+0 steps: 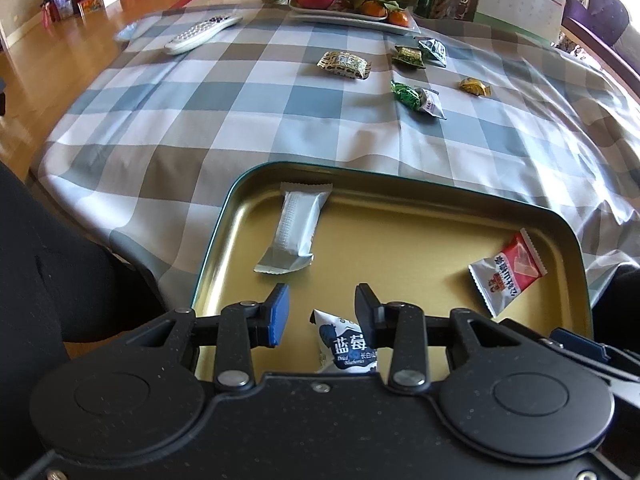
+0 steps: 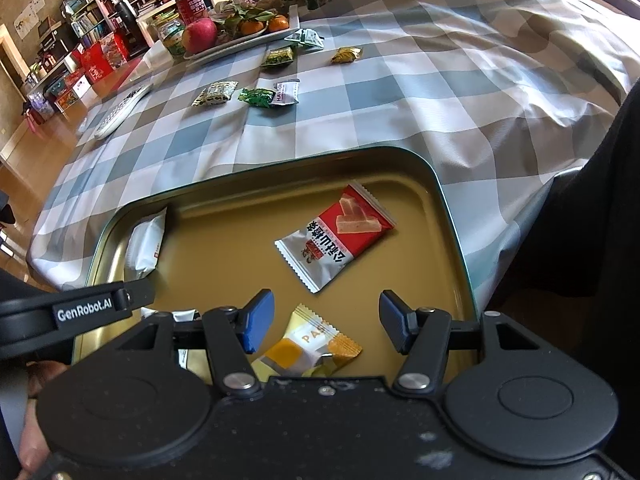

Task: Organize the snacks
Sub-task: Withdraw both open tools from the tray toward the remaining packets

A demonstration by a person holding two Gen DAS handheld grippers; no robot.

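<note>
Both tongs, left (image 1: 322, 312) and right (image 2: 326, 326), hang open and empty over the teal-rimmed gold metal tin (image 2: 450, 216) collecting snacks, while small foil-wrapped candies (image 1: 344, 65) await pickup on the checked desk toward twelve o'clock.

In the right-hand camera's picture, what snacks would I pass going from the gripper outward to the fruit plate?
Yellow-orange packet between the right gripper fingers → red-and-white wafer packet in the tin tray → green candy on the checked cloth → gold candy → fruit plate.
</note>
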